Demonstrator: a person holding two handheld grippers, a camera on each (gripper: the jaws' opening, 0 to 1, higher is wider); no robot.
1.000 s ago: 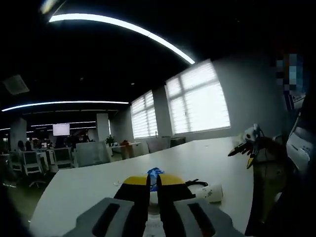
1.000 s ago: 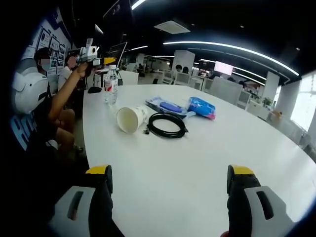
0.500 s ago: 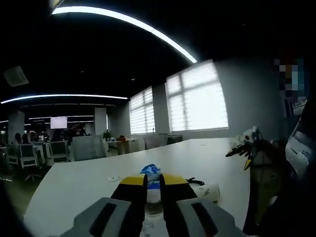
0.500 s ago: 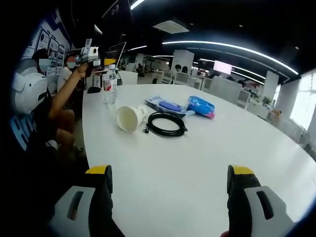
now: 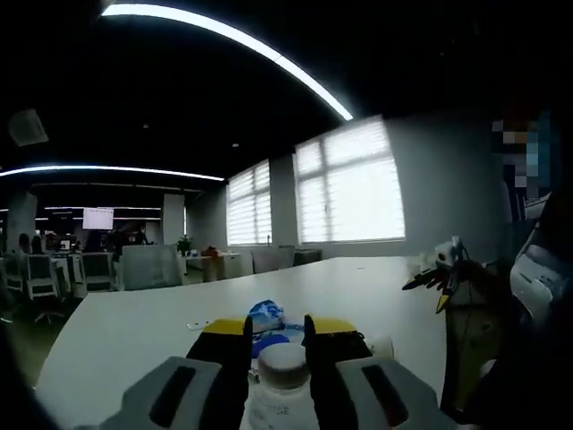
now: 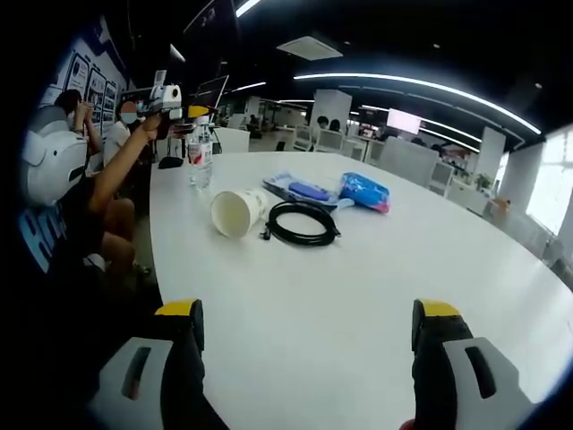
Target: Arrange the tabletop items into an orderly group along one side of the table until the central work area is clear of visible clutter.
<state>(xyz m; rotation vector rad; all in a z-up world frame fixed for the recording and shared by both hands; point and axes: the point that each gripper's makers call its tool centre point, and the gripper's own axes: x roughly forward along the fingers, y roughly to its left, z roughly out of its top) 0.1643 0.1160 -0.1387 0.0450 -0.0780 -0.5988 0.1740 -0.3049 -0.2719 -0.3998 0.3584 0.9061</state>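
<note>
Curved ceiling light strips (image 6: 430, 87) overhead, ceiling dark. Bright windows with blinds (image 5: 349, 193) on far wall. Wall screen (image 5: 98, 218) lit, at back of office. Office chairs (image 5: 40, 276) and desks behind. Pillar (image 6: 332, 109) mid-room. Posters (image 6: 94, 85) on wall at left.

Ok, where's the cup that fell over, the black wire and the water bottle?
paper cup (image 6: 235, 215), right gripper view, on its open mouth.
black cable (image 6: 303, 225), right gripper view, on the coil's rim.
water bottle (image 5: 283, 358), left gripper view, on its white cap.
</note>
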